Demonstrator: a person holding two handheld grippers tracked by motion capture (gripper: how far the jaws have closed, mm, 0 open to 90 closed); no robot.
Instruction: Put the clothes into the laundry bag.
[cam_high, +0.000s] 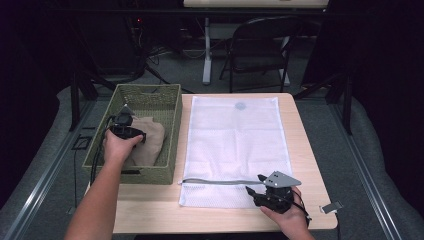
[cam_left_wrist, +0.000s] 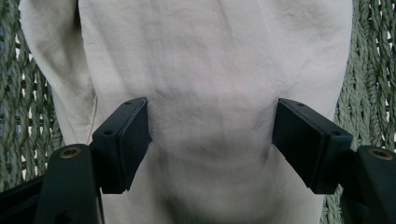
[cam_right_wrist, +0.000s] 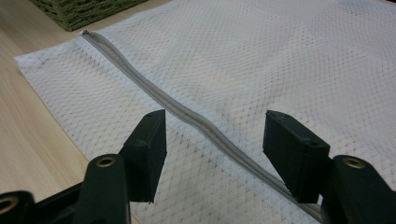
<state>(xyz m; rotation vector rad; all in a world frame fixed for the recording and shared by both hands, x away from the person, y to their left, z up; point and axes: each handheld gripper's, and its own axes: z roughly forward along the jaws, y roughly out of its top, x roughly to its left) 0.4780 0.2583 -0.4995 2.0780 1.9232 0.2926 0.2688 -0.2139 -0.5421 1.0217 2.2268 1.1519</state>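
Observation:
A beige cloth (cam_high: 148, 141) lies crumpled inside the green woven basket (cam_high: 150, 93) at the table's left. My left gripper (cam_high: 136, 134) reaches down into the basket. In the left gripper view its jaws stand wide apart, one on each side of a bulge of the cloth (cam_left_wrist: 210, 65), and my left gripper (cam_left_wrist: 212, 128) is open. A white mesh laundry bag (cam_high: 235, 135) lies flat on the table beside the basket, its grey zipper (cam_high: 215, 181) near the front. My right gripper (cam_high: 254, 183) hovers open just over the zipper (cam_right_wrist: 187, 112), which runs between the jaws of my right gripper (cam_right_wrist: 215, 135) on the mesh (cam_right_wrist: 289, 56).
The wooden table (cam_high: 150, 210) has bare strips in front of the basket and along the bag's right side. A small grey clip (cam_high: 331, 206) sits at its front right corner. A folding chair (cam_high: 260, 45) and stand legs are beyond the far edge. Basket weave (cam_left_wrist: 369, 70) flanks the cloth.

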